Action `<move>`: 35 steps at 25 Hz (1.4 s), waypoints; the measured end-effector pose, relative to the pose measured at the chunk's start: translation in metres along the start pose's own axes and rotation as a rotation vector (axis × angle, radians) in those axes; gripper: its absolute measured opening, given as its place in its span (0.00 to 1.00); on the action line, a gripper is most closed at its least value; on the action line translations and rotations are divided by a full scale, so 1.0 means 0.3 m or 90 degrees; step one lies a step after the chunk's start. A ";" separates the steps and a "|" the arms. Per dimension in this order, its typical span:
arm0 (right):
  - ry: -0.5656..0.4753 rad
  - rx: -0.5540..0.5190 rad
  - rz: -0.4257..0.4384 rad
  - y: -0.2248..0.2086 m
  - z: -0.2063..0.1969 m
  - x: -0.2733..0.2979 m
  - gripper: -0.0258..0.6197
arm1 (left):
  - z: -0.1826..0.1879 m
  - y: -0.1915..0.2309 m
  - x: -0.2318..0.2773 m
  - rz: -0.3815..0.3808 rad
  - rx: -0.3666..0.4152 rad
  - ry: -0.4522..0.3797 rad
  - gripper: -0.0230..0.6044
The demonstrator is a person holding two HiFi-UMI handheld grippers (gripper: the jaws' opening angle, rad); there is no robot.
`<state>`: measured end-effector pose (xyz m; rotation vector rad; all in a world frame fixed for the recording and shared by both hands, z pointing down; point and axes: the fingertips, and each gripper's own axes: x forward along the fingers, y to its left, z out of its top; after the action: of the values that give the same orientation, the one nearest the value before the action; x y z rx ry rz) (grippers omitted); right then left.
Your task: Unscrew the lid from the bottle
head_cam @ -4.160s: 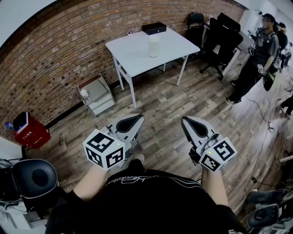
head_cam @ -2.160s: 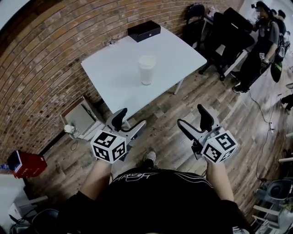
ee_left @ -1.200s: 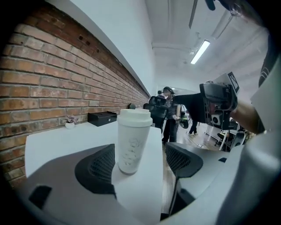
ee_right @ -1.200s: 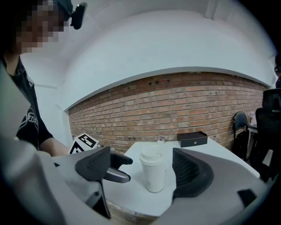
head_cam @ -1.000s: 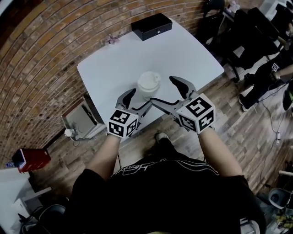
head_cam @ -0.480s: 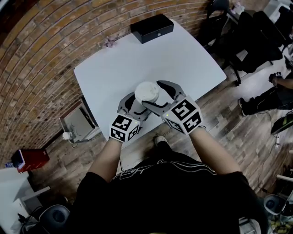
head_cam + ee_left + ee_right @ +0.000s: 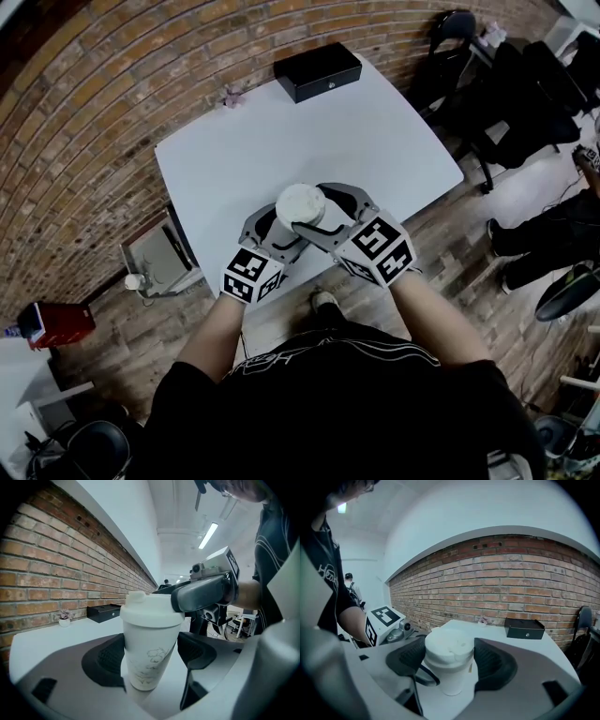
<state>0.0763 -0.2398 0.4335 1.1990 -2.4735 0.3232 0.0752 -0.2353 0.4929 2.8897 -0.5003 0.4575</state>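
Bottle point(image 7: 151, 641), white, upright near the table's point(image 7: 375, 131) near edge: left tool point(image 7: 149, 663) clamped round body; right tool point(image 7: 449, 662) jaws, just closing, apparently touching lid point(image 7: 447, 648); step, securing grips; next, likely firm squeeze, then twist.

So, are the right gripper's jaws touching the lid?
Touching. The right gripper has just been closing; its own view shows both jaws flush against the lid, no gap.
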 end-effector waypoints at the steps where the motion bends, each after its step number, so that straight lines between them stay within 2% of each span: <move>1: 0.003 -0.003 0.012 0.000 0.001 -0.001 0.54 | 0.001 0.000 0.000 0.000 0.000 0.001 0.62; 5: 0.016 -0.027 0.071 0.001 0.002 0.000 0.54 | 0.002 0.001 -0.003 0.001 0.001 0.003 0.62; 11: 0.047 -0.076 0.189 0.007 0.001 0.002 0.54 | 0.000 -0.001 -0.003 0.002 0.003 0.010 0.62; 19: 0.097 -0.203 0.378 0.010 0.005 0.010 0.54 | 0.000 0.001 -0.002 -0.001 0.007 0.009 0.62; 25: 0.170 -0.291 0.508 0.014 -0.009 0.015 0.53 | -0.011 -0.002 -0.010 -0.007 0.012 0.015 0.62; 27: 0.186 -0.320 0.532 0.018 -0.018 0.011 0.54 | -0.009 -0.007 -0.010 -0.009 0.012 0.011 0.62; 30: 0.185 -0.340 0.540 0.015 -0.015 0.008 0.54 | -0.001 -0.004 -0.007 -0.009 0.016 0.003 0.62; 35: 0.176 -0.327 0.512 0.012 -0.015 0.014 0.55 | -0.004 0.001 -0.005 -0.005 0.016 -0.001 0.62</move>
<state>0.0721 -0.2389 0.4393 -0.0655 -2.4459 0.0330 0.0735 -0.2350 0.4936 2.9149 -0.4865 0.4639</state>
